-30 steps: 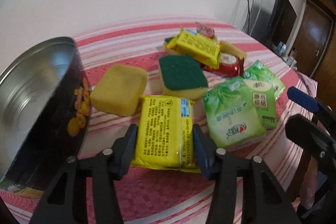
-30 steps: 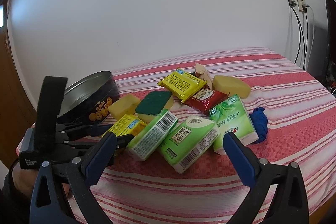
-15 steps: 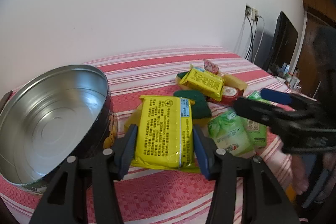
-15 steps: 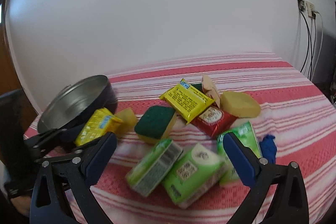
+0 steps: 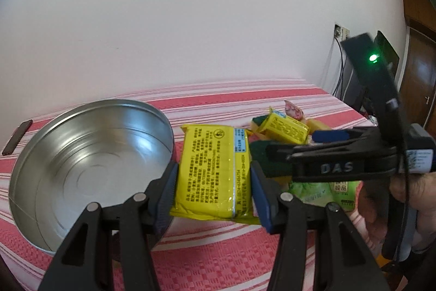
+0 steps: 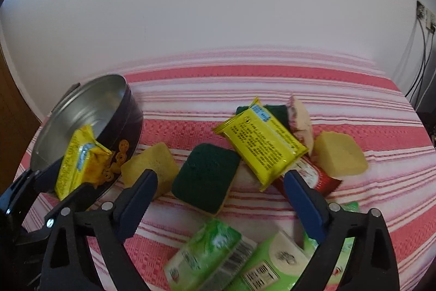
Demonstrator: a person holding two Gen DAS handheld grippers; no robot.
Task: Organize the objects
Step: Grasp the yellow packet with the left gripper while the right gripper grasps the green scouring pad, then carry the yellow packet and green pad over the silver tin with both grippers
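Two tongs: my left gripper [image 5: 212, 179] pinches the yellow packet [image 5: 215, 168] beside the open tin [image 5: 81, 165]; my right gripper [image 6: 220, 195], closing but wide, holds nothing above the green-topped sponge [image 6: 204, 179].

The left wrist view looks forward and downward along the left gripper [image 5: 212, 182], close to the open round tin [image 5: 90, 171] just left of its fingers. The right wrist view looks more steeply down along the right gripper [image 6: 218, 203]. Both views share the tin [image 6: 90, 124], the green-topped sponge [image 6: 204, 179] and the striped bench [image 6: 299, 78].
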